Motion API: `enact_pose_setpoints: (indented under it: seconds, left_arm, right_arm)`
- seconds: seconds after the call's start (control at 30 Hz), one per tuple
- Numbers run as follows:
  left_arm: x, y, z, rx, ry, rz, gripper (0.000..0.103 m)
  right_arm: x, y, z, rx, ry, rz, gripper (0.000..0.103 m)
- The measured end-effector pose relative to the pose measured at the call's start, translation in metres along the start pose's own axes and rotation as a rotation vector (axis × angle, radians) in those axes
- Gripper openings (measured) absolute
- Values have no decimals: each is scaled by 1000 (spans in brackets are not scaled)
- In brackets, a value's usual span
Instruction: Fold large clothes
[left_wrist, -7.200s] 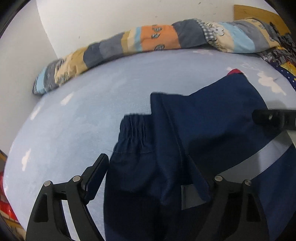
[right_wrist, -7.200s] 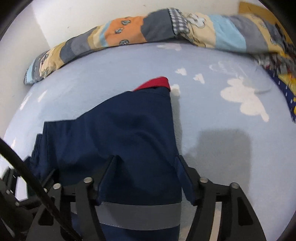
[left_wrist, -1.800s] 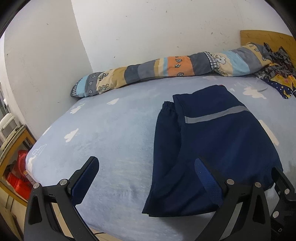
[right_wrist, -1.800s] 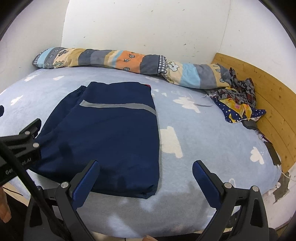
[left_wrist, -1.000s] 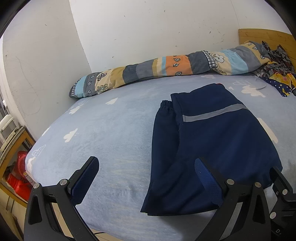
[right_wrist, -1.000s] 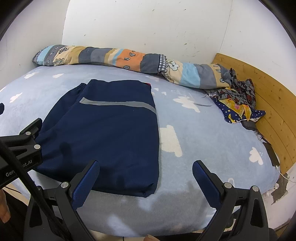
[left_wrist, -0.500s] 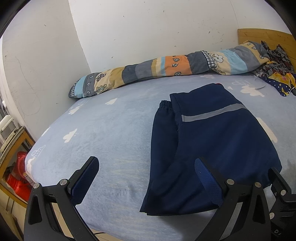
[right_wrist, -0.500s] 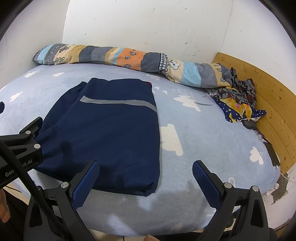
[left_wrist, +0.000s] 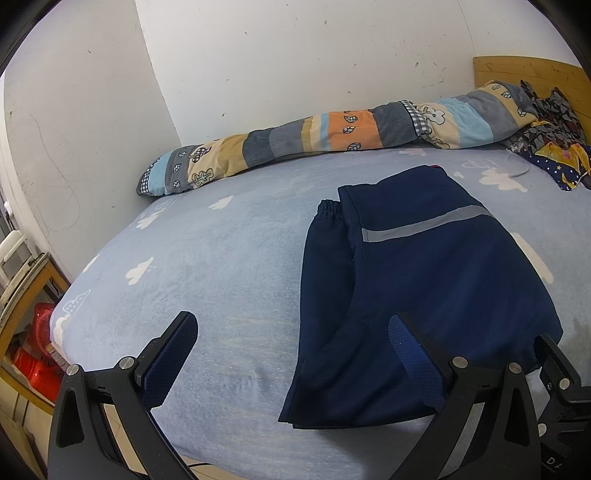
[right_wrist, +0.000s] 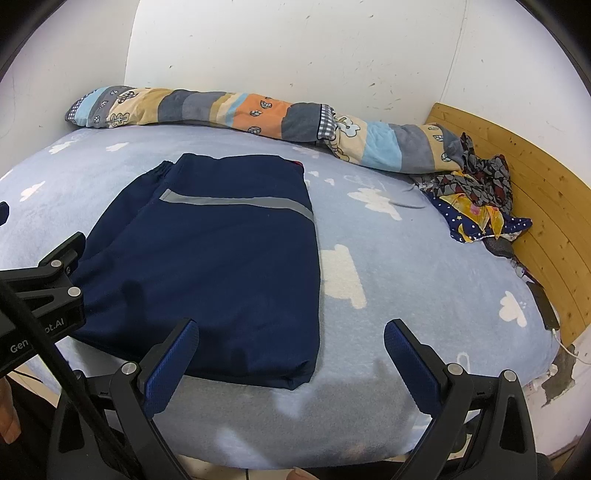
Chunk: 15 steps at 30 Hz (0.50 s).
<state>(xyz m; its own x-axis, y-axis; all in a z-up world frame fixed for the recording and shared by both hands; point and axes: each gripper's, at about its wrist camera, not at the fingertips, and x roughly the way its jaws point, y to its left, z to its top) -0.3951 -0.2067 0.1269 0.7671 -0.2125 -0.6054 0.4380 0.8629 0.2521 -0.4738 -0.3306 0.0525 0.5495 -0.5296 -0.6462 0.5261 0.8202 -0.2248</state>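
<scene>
While the left gripper (left_wrist: 293, 341) hangs at the bed's near edge with jaws spread wide and empty, the folded navy garment (left_wrist: 424, 288) lies flat on the blue cloud-print sheet (left_wrist: 207, 258), partly behind its right finger. From the right wrist, the right gripper (right_wrist: 291, 341) is likewise agape (holding nothing) just short of the garment's (right_wrist: 221, 258) near fold; a patchwork quilt roll (right_wrist: 258, 110) lines the wall.
</scene>
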Motion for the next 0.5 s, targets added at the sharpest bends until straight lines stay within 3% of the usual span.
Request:
enact_pose_setpoints:
  seconds: [0.5]
  left_arm:
    - [1,-1,0,7,3,-8,103]
  right_arm:
    - [4,-5,-4,-4,8,9,102]
